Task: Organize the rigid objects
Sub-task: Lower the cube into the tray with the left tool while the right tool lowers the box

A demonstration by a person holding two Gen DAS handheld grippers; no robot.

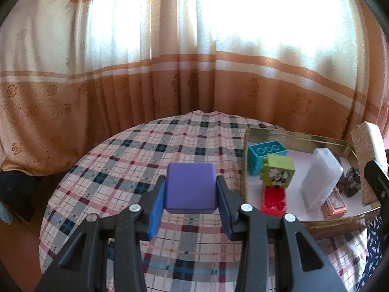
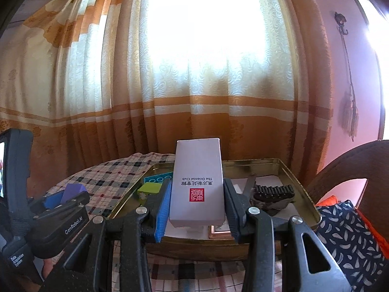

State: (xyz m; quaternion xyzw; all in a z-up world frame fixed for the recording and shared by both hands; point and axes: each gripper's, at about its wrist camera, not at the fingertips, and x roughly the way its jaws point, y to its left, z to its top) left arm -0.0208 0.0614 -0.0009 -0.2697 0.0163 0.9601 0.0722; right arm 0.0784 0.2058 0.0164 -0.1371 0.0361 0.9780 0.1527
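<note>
My left gripper (image 1: 190,189) is shut on a purple cube (image 1: 190,188) and holds it above the plaid tablecloth (image 1: 145,150), left of the gold tin tray (image 1: 299,135). My right gripper (image 2: 197,202) is shut on a white box (image 2: 198,180) with red seal print, held over the tray's (image 2: 299,182) near edge. The tray holds a teal brick (image 1: 263,155), a green picture block (image 1: 277,172), a red brick (image 1: 273,200), a clear plastic case (image 1: 321,177) and a small copper box (image 1: 334,205). The left gripper and cube (image 2: 73,191) show at the right wrist view's left.
A dark comb-like piece (image 2: 273,192) and a dark crumpled item (image 1: 350,181) lie in the tray's right part. Orange-and-cream curtains (image 1: 170,60) hang behind the round table. A wooden chair back (image 2: 345,168) and patterned cushion (image 2: 347,233) stand to the right.
</note>
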